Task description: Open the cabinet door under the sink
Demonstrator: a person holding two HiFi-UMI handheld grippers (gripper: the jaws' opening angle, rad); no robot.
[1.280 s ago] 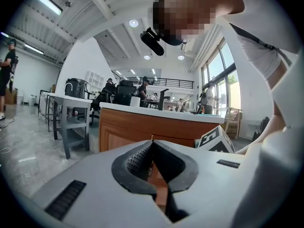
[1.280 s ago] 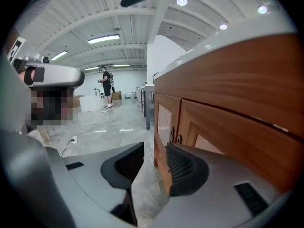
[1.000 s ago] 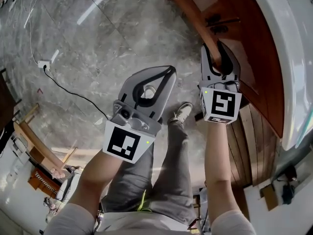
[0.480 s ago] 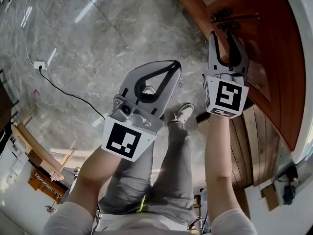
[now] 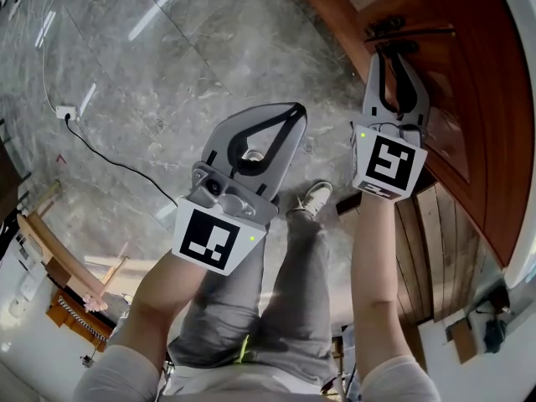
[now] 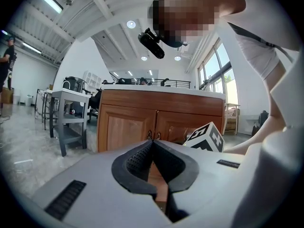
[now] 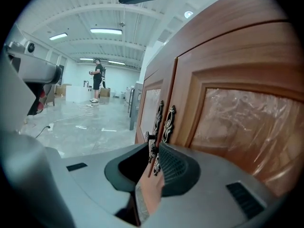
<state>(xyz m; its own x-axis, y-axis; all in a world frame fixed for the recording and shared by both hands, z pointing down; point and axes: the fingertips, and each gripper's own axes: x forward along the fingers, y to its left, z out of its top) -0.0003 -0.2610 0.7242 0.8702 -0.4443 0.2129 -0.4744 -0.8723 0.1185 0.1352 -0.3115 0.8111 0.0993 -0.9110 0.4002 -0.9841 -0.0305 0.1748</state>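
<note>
Right gripper [image 5: 392, 61] has crept forward since the earlier frames and now sits just short of the dark metal handle [image 5: 408, 33]. Left gripper [image 5: 293, 112] has barely shifted and hangs over the grey floor [image 5: 167, 65], well apart from the cabinet.

Right fingers are spread apart with nothing clamped. In the right gripper view the gap in the right gripper [image 7: 153, 148] lines up with the pair of ornate handles [image 7: 164, 120] at the seam where the two doors meet, near but seemingly not yet touching. Left fingers are pressed together at the tips and empty, as the left gripper view shows [image 6: 152, 144].

Cabinet door [image 5: 452, 107] is reddish-brown wood with a raised panel. It is at the right of the head view, in front of the right gripper, and looks closed, flush with its neighbour [image 7: 147, 108].

Step in hand, by my read: final approach to the handle, no pull started.

Handling guess: rigid wooden door, moderate weight, swings on side hinges. Handle is thin, hard metal and likely slippery, so clamp across its bar rather than the decorative plate, then pull along the door's arc. Which of the two handles is the target I cannot tell.
</note>
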